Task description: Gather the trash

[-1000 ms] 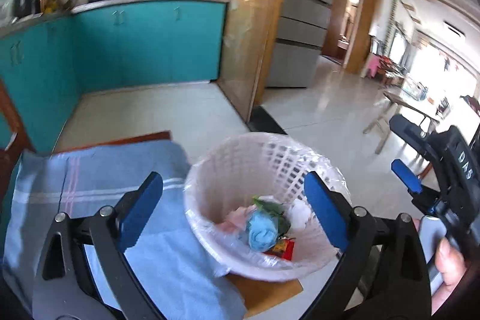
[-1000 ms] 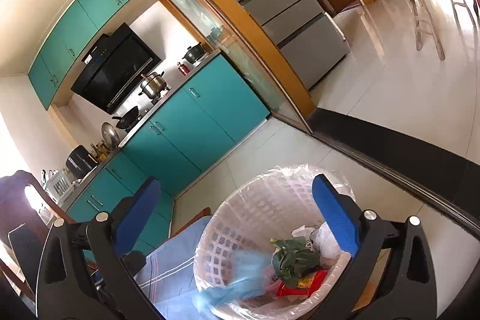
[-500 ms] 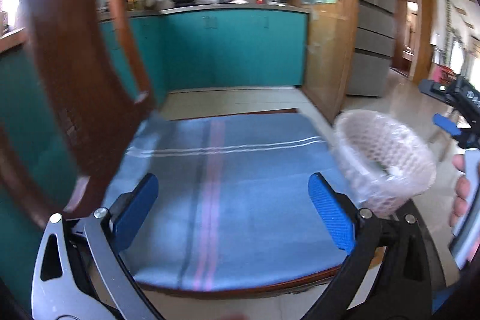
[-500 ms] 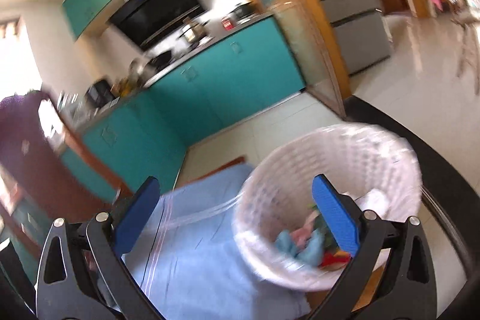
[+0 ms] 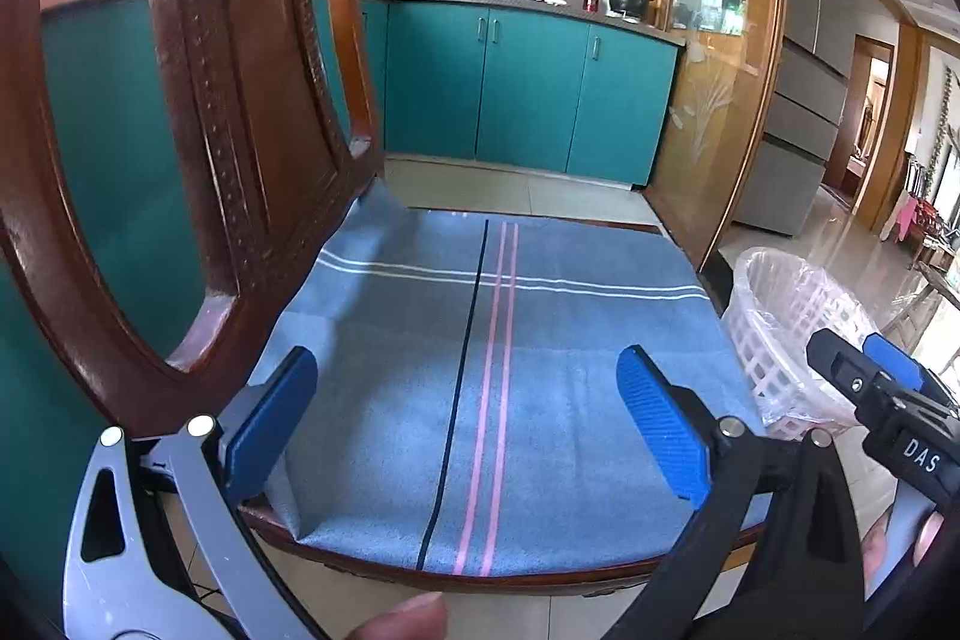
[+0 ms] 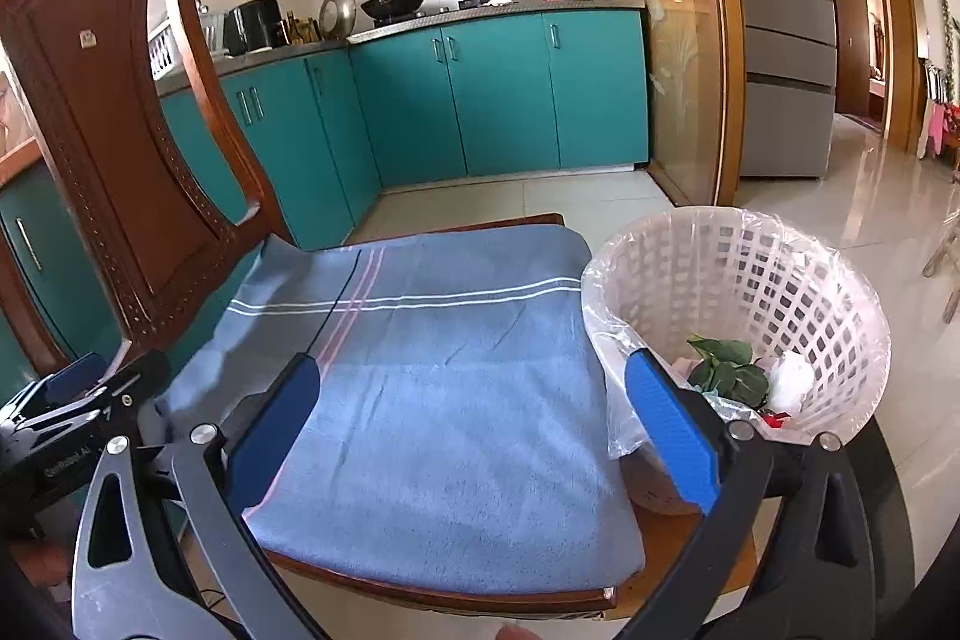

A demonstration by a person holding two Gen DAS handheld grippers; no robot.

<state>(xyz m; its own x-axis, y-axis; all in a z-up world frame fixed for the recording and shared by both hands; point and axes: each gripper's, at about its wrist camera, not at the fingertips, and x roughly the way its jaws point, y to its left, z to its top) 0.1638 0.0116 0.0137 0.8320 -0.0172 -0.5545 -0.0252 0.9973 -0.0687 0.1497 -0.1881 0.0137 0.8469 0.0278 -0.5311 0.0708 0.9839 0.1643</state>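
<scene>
A white lattice basket (image 6: 840, 316) lined with a clear bag stands on the right end of a wooden chair's seat. Inside it lie green leaves (image 6: 726, 370), a white crumpled piece (image 6: 792, 376) and a red wrapper (image 6: 774, 418). A blue striped towel (image 6: 456, 370) covers the seat. My right gripper (image 6: 474, 388) is open over the towel, its right finger in front of the basket's near wall. My left gripper (image 5: 468, 400) is also open and empty above the towel (image 5: 480, 370), with the basket (image 5: 780, 316) off to its right. No loose trash shows on the towel.
The carved chair back (image 5: 228, 100) rises close on the left. Teal cabinets (image 6: 492, 100) with a stove and pots line the far wall. A glass door (image 6: 672, 40) and grey fridge (image 6: 786, 40) stand right, with tiled floor beyond. A person's fingertip (image 5: 408, 616) shows below.
Both views have swung left, away from the basket and over the towel-covered seat. The basket went from the centre to the right side. The chair back came into view. Both grippers stayed open.
</scene>
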